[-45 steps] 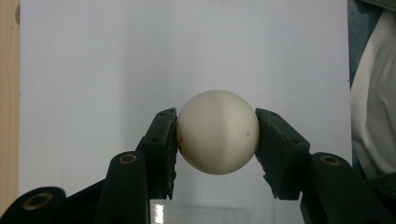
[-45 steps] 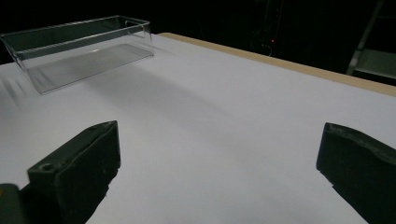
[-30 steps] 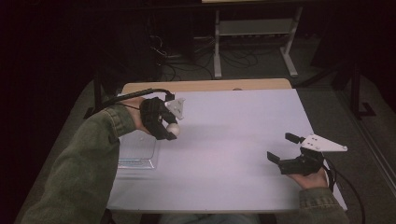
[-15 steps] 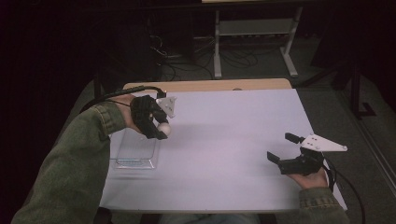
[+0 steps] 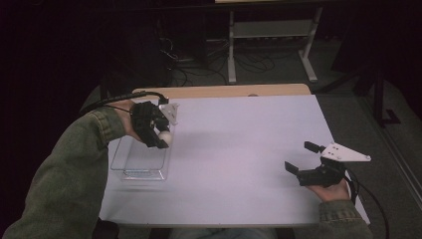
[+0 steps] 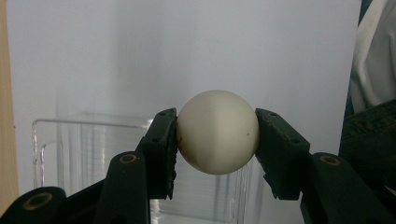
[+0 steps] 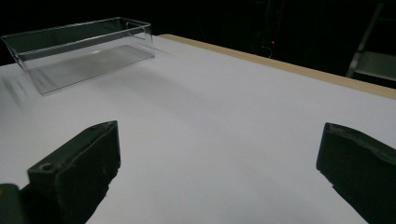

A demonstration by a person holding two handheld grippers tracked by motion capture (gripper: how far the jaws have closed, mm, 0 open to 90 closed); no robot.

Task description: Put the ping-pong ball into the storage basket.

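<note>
A cream-white ball [image 6: 217, 131] sits pinched between the two black pads of my left gripper [image 6: 215, 140], which is shut on it. In the high view that gripper [image 5: 158, 135] hangs over the far right edge of a clear plastic bin [image 5: 130, 162] at the table's left side, with the ball [image 5: 164, 138] showing at its tip. The bin [image 6: 70, 140] lies right beneath the ball in the left gripper view. My right gripper [image 5: 301, 157] rests low near the table's right front, jaws wide apart and nothing between them. It looks across the table at the bin [image 7: 79, 53].
The white table top [image 5: 239, 149] has a wooden strip [image 5: 224, 91] along its far edge. Behind the table, in the dark, stand a metal shelf frame [image 5: 271, 40] and floor cables [image 5: 194, 69]. A cable [image 5: 119, 99] trails from my left gripper.
My left gripper, with the ball in it, has moved left and a little away, from over the table beside the bin to over the bin's edge. The right gripper has stayed put.
</note>
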